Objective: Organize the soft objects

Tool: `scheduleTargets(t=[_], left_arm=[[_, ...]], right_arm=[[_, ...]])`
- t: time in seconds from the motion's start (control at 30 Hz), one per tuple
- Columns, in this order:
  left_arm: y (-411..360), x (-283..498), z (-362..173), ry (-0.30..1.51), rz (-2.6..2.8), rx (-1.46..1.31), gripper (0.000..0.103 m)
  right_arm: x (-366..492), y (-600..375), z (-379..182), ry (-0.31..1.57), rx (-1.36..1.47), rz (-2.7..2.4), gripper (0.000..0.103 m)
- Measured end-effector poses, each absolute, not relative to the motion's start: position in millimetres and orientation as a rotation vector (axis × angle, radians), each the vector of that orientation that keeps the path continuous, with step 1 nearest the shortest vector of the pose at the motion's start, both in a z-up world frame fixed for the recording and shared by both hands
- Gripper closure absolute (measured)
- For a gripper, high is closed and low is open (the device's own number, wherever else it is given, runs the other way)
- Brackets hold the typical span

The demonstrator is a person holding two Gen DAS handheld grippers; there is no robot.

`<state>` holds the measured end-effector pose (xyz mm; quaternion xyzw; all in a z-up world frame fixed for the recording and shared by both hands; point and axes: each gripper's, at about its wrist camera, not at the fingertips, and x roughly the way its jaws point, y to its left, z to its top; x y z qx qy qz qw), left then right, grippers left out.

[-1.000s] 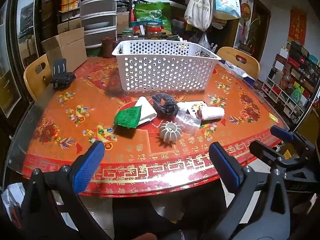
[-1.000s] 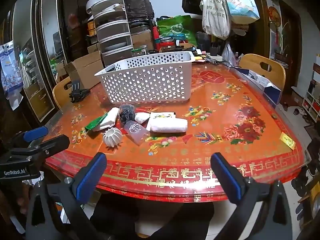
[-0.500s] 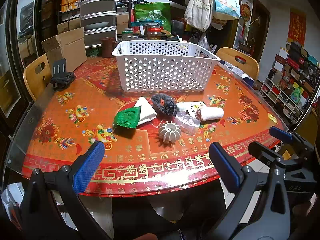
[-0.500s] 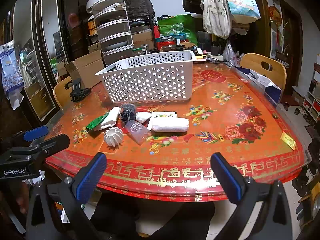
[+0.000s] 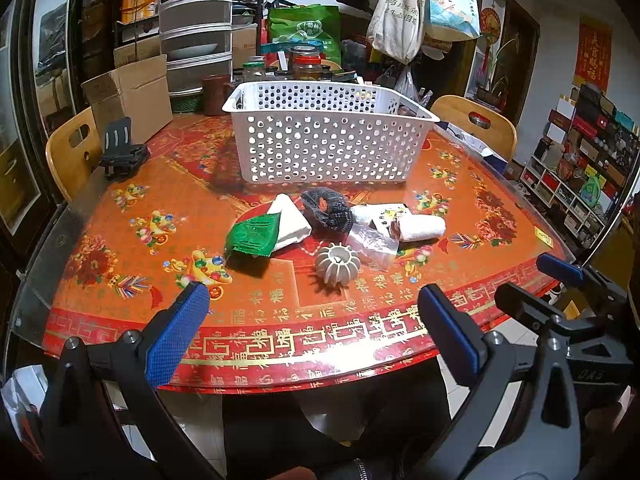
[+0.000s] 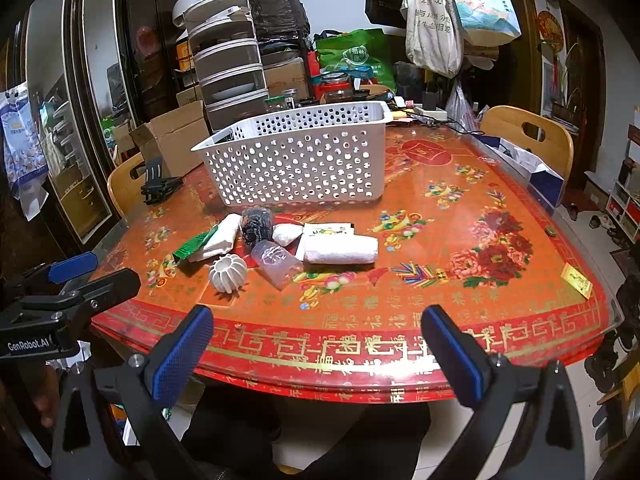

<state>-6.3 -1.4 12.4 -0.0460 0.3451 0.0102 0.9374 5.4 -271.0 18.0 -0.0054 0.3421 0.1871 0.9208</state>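
Nothing is picked up yet: both the left gripper (image 5: 312, 328) and right gripper (image 6: 316, 346) hang at the worktop's (image 6: 460, 216) near edge, fingers wide apart, holding nothing. The soft things, among them a rolled towel (image 6: 340, 250) and green packet (image 5: 253, 235), lie clustered just before the white basket (image 5: 326, 140). Next, I judge, one gripper must reach forward and close on a piece.

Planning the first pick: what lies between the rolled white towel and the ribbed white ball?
A clear plastic packet lies between rolled white towel and ribbed white ball, in right wrist view.

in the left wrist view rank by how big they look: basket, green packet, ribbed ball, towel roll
1. basket
2. green packet
3. towel roll and ribbed ball: about alike; the ball sits nearer the camera, so unranked.
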Motion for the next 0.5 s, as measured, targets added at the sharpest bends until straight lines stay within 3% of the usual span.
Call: scheduleTargets(t=[0.5], left_arm=[[-4.0,-7.0,13.7,0.704,0.016,-0.096,0.0]], right_arm=[[4.6,-270.4,18.0,0.702,-0.01,0.385,0.0]])
